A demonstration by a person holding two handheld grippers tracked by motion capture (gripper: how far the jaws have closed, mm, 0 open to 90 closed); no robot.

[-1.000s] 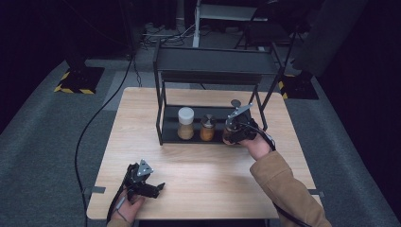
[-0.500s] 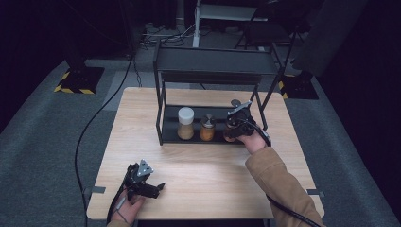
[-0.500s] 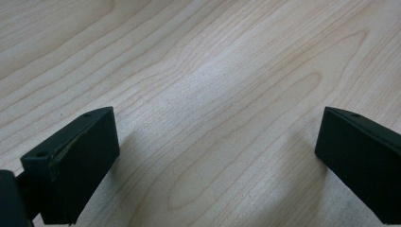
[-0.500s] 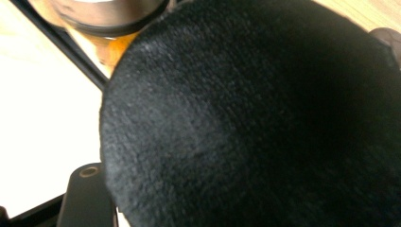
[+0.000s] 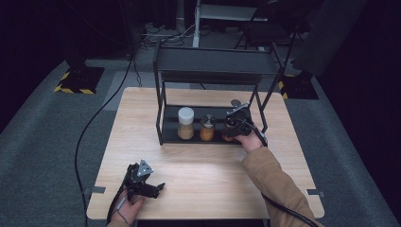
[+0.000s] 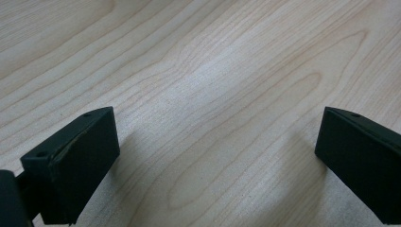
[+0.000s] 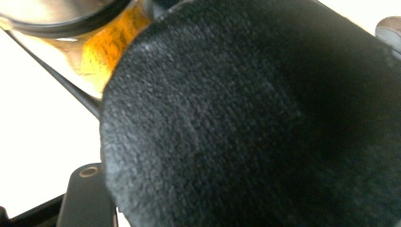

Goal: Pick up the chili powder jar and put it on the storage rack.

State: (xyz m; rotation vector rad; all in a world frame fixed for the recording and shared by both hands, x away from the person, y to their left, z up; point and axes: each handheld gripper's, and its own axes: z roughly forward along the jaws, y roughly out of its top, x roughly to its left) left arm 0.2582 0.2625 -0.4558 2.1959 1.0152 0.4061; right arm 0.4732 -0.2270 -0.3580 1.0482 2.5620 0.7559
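Observation:
A black two-tier rack (image 5: 213, 64) stands at the back of the wooden table (image 5: 142, 109). On its lower shelf are a white-lidded jar (image 5: 186, 124) and an amber jar with a metal lid (image 5: 207, 127). My right gripper (image 5: 235, 124) is at the shelf's right end, shut on a third amber jar (image 5: 228, 136); whether that jar rests on the shelf I cannot tell. In the right gripper view its rough black top (image 7: 255, 123) is right in front of the lens, with the metal-lidded jar (image 7: 94, 52) beyond. My left gripper (image 5: 158, 187) lies open near the front left of the table, its jaws wide over bare wood (image 6: 213, 94).
The rack's upright posts (image 5: 261, 106) and top shelf close in the space around my right gripper. A black cable (image 5: 90, 127) trails off the table's left side. Dark floor and stands with yellow-black bases (image 5: 78, 80) lie beyond the table.
My right gripper has sunk a little with the jar, at the right end of the lower shelf, and the forearm has shifted slightly left. The left gripper has stayed put.

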